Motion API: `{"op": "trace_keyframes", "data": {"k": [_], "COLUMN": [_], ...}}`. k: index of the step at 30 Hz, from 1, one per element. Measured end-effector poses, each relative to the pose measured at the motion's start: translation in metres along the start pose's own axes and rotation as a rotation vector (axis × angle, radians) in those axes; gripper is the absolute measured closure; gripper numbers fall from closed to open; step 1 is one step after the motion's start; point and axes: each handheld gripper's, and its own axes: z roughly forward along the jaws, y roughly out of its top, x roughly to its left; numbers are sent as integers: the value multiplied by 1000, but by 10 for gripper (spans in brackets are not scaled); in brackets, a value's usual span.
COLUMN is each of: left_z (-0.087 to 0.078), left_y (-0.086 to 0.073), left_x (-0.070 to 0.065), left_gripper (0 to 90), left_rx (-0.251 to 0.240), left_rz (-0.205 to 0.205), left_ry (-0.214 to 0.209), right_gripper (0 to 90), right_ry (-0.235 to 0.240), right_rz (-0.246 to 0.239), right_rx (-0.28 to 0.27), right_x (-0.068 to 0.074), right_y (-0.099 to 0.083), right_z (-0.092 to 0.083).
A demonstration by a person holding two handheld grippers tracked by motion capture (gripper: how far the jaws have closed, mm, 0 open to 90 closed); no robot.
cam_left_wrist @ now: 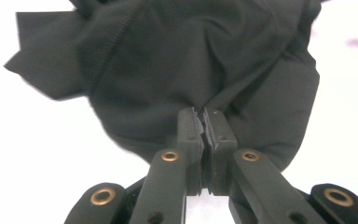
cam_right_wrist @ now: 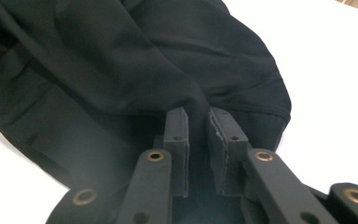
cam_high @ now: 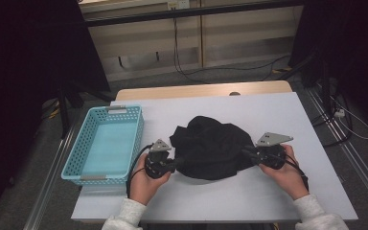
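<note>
Over the white table [cam_high: 268, 201], a crumpled black garment [cam_high: 211, 146] lies in a heap at the middle, and a person works it from both sides at once. On the garment's left edge sits the left hand-held gripper [cam_high: 175, 164], gripped by the left hand [cam_high: 146, 179], its grey three-cornered plate on top and a black cable looping down beside the wrist. In the left gripper view the hand-held gripper [cam_left_wrist: 205, 114] has its jaws pressed together, with a fold of the black garment [cam_left_wrist: 191, 60] pinched at the tips; the cloth puckers right where the pads meet.

Across the heap, the right hand-held gripper [cam_high: 246, 152] noses into the garment's right edge, held by the right hand [cam_high: 285, 172]. In the right gripper view the hand-held gripper [cam_right_wrist: 198, 116] shows a clear gap between its jaws, and the black garment [cam_right_wrist: 121, 70] runs into that gap. Fabric sits between the pads, but they stand apart and are not squeezing it.

Beside the left hand, just off the garment, a light blue basket [cam_high: 74, 165] with perforated walls stands on the table's left edge, long side running away from the person. White sleeves come in from the bottom of the high view. The garment rests flat on the table, well bunched, between the two hand-held grippers.
</note>
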Motion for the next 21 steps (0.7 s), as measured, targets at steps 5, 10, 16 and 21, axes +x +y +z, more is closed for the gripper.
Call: {"op": "trace_keyframes", "data": {"k": [5,10,16,21], "left_z": [-10,-16,-20,-26], "left_y": [1,3,3,5], "left_x": [7,10,12,15], "left_gripper": [866,867,867,867], "left_rx": [-33,-42,-51,-68], "left_rz": [-42,-63,-69,-80], "left_ry": [11,16,31,39], "right_gripper": [718,681,639,545], "right_ry": [-3,-6,4,46], "right_rz": [5,8,-12,-10], "right_rx": [2,11,25,43], "right_x": [-1,-2,1,6], "right_y": [-3,-6,-9,-14], "right_z": [-1,-2,-2,-2]}}
